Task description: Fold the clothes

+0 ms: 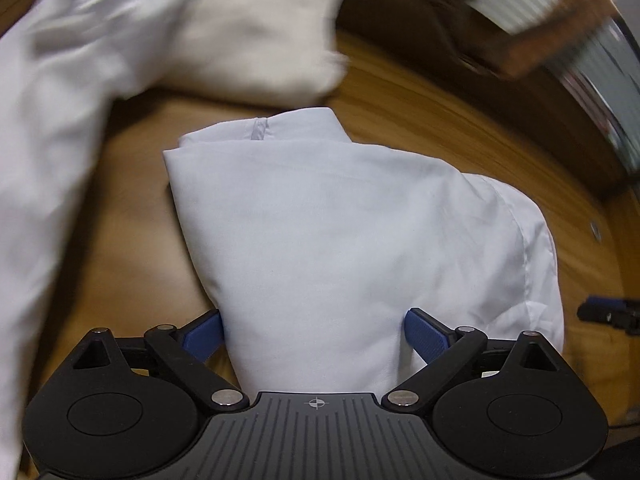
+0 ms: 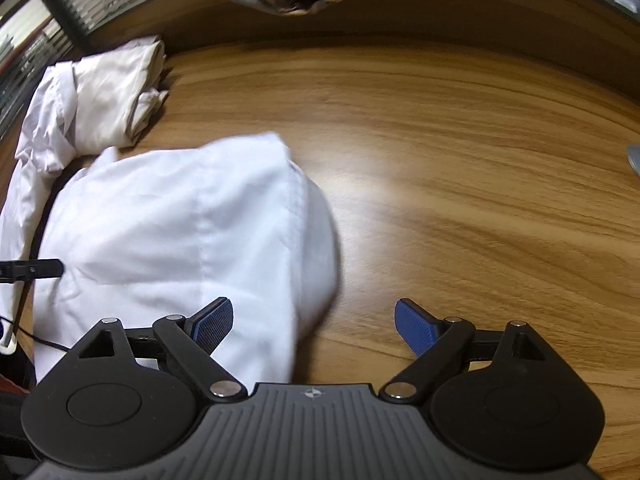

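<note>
A folded white shirt (image 1: 332, 216) lies as a compact, slightly puffed bundle on the wooden surface (image 2: 460, 184), its cloth smooth with a few soft creases, a seam along one rounded side and a small loop showing at its far folded end. The left claw (image 1: 314, 330) is spread wide and released, its blue pads (image 1: 422, 334) standing at either side of the bundle's near end, with the cloth filling the gap between them; whether the pads actually touch the cloth cannot be told. The right claw (image 2: 314, 330) is likewise spread wide and grasps nothing: its left pad sits over the shirt's near edge, while its right pad hangs over bare wood. In the left wrist view the bundle's long axis runs straight away from the claw toward the surface's far edge. A second, crumpled pale garment (image 2: 100, 100) lies beyond it, near the far left corner of the surface.
</note>
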### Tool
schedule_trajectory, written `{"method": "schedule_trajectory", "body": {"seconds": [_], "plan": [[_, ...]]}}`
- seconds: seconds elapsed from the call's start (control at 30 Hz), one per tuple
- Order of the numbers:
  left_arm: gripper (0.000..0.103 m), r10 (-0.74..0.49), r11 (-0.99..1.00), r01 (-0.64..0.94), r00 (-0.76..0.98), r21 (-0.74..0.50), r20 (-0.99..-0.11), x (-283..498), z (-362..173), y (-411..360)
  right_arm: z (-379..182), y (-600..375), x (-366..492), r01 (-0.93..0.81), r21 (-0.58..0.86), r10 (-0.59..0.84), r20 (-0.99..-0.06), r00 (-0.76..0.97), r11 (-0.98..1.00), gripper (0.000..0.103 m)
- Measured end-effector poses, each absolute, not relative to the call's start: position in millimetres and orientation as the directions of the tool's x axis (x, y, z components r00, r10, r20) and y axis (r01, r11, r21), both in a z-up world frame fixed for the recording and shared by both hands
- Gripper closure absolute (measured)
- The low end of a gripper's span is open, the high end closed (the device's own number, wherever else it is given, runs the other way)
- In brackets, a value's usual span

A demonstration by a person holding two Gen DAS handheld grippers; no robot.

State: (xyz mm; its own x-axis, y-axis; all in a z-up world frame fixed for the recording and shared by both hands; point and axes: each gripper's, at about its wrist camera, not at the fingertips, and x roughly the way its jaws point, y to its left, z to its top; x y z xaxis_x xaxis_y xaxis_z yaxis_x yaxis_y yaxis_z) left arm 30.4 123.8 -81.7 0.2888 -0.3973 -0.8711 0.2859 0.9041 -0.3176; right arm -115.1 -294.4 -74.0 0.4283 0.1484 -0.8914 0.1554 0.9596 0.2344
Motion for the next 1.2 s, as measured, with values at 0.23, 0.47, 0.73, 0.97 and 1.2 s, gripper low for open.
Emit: {"method": "schedule_trajectory", "body": {"seconds": [0.23, 0.47, 0.73, 0.97, 1.2], "plan": [[0.006, -0.423, 0.855, 0.435, 0.268, -0.283, -0.866, 41, -68, 84, -67, -333, -123, 0.221, 0.247, 0.116, -0.871, 0.478, 0.943, 0.003], [0.019, -0.444, 0.785, 0.570, 0.247, -0.241, -0.862, 51, -54, 46, -74, -375, -126, 0.269, 0.207, 0.040, -0.856, 0.516, 0.941, 0.003], [0.028, -0.434, 0.745, 0.635, 0.224, -0.208, -0.873, 108, -49, 24, -88, -391, -102, 0.219, 0.193, 0.079, -0.893, 0.442, 0.956, 0.006], [0.046, -0.436, 0.672, 0.713, 0.163, -0.201, -0.885, 156, -61, -7, -100, -396, -73, 0.163, 0.275, 0.198, -0.905, 0.377, 0.947, 0.048], [0.101, -0.392, 0.566, 0.807, 0.086, -0.166, -0.916, 161, -78, -30, -107, -394, -55, 0.153, 0.297, 0.232, -0.912, 0.340, 0.943, 0.076]]}}
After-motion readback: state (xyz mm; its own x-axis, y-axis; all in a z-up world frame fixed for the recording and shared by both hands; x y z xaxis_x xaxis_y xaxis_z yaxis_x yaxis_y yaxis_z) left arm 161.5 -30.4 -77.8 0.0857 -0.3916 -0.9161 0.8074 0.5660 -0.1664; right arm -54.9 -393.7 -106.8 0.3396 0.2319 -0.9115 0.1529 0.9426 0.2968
